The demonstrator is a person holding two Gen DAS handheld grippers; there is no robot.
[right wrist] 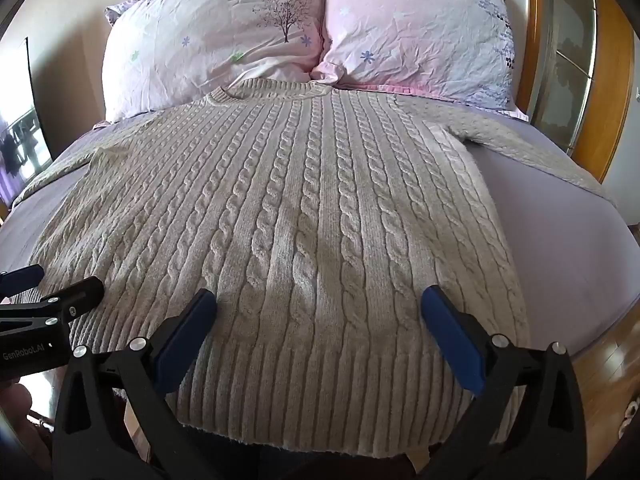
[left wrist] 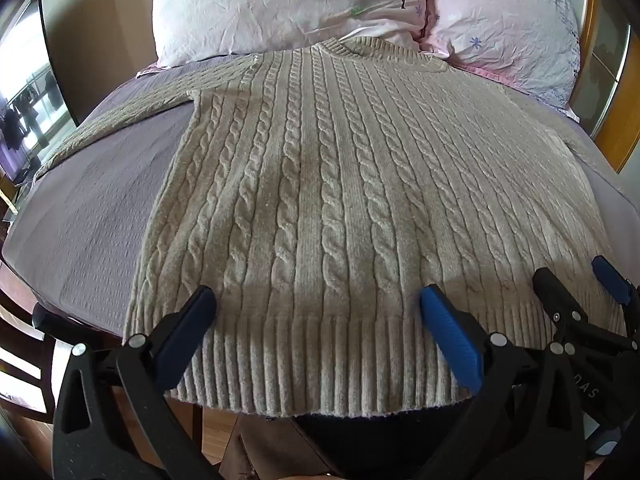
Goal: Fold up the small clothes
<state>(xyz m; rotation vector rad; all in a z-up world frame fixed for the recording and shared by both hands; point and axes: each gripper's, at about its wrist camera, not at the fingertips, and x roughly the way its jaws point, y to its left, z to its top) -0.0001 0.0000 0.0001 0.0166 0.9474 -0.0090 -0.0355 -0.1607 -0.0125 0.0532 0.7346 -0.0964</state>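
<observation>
A beige cable-knit sweater (left wrist: pixel 340 184) lies flat on the bed, collar toward the pillows, ribbed hem hanging over the near edge. It also shows in the right wrist view (right wrist: pixel 288 208). Its sleeves spread out to both sides. My left gripper (left wrist: pixel 316 300) is open, its fingers wide apart just above the hem's left half. My right gripper (right wrist: pixel 320 300) is open above the hem's right half. The right gripper shows in the left wrist view (left wrist: pixel 576 284), and the left gripper shows at the left edge of the right wrist view (right wrist: pixel 56 280). Neither holds cloth.
The bed has a lilac sheet (left wrist: pixel 92 200) (right wrist: pixel 560 216). Two pink floral pillows (left wrist: pixel 280 4) (right wrist: pixel 416 28) lean at the head. A wooden frame (right wrist: pixel 616 80) stands on the right. A window (left wrist: pixel 24 92) is at the left. Wood floor (right wrist: pixel 612 348) lies beside the bed.
</observation>
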